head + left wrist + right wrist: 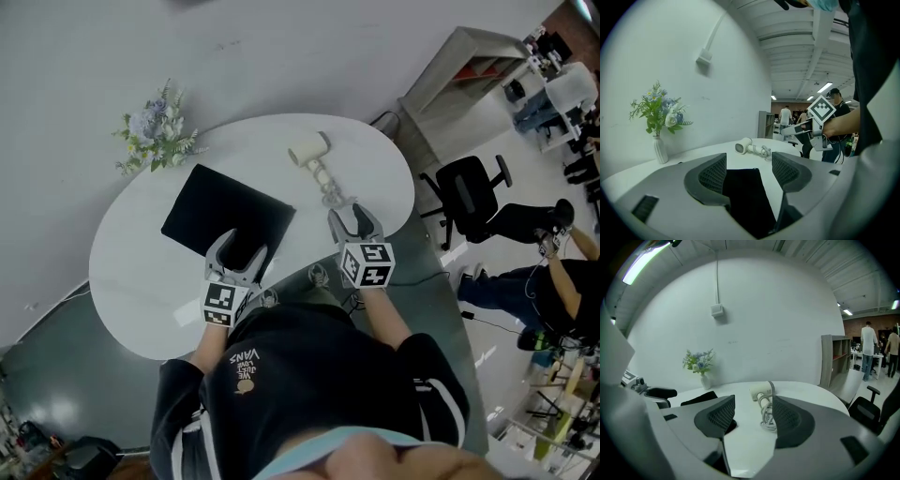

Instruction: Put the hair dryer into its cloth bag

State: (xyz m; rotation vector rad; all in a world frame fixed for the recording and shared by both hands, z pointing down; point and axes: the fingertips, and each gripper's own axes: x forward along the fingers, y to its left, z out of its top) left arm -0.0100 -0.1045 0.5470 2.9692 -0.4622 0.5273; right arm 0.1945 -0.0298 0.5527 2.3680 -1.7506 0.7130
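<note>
the hair dryer [309, 150] lay top middle on the bench [141, 281], apart from the cloth bag [225, 220] at its left. the left gripper [239, 246] and right gripper [353, 217] had wide, empty fingers. the loose cord [330, 192] could snag; the flat bag could slide.

Matt black cloth bag [228, 220], smooth white plastic hair dryer [308, 150], smooth white table [141, 272], grid-textured grey fingers [712, 175].

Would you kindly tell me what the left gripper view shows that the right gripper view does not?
Only the left gripper view: the right gripper, held in a hand. Only the right gripper view: the left gripper at the frame's left edge. Both: the dryer with its cord, the black bag, the flowers and the table.
</note>
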